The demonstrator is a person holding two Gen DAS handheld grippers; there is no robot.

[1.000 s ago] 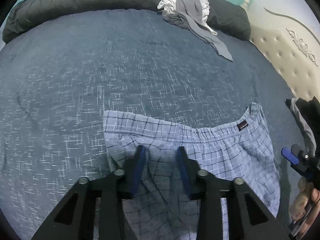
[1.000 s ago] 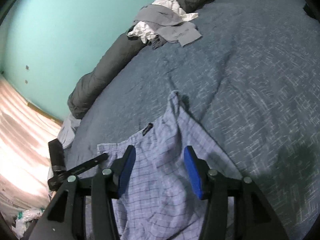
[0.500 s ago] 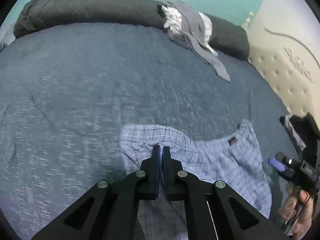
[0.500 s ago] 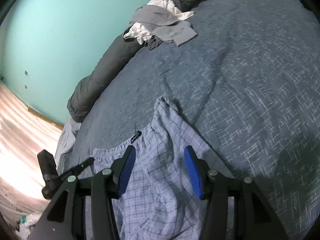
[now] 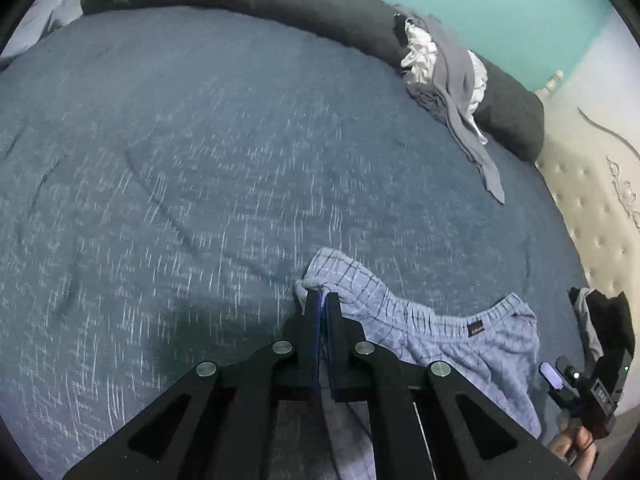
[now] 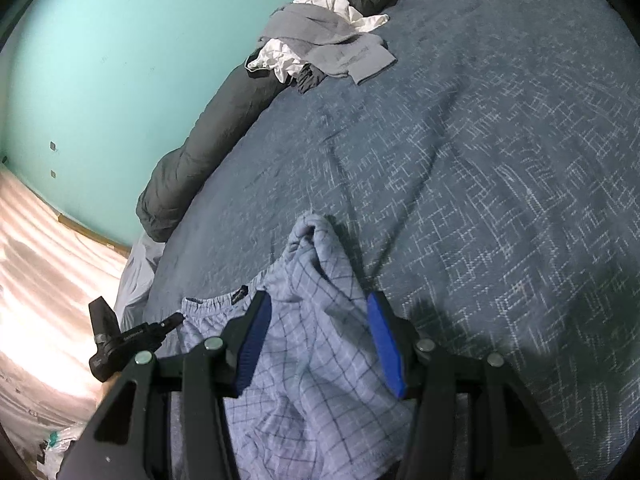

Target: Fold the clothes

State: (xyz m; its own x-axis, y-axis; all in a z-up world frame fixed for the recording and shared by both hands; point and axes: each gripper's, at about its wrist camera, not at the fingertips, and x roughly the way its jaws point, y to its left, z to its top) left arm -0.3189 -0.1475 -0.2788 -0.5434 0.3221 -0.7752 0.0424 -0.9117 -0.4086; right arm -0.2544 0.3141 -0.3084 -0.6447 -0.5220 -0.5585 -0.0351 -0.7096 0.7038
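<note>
Left gripper (image 5: 321, 300) is clamped on the checked shorts (image 5: 460, 340), seemingly the waistband; right gripper (image 6: 318, 320) gapes over them.

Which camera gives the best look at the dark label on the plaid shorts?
The left wrist view: the label on the plaid shorts faces the lens below the waistband, unobstructed. In the right wrist view it sits small, dark and edge-on beside the right tongs.

Dim, cool light over the bed (image 5: 240, 140), whose weave smears with motion blur in my left view. My fisheye bends every edge into black corners. Bright sunlight stripes the floor (image 6: 44, 264); my shadow darkens the bedspread.
</note>
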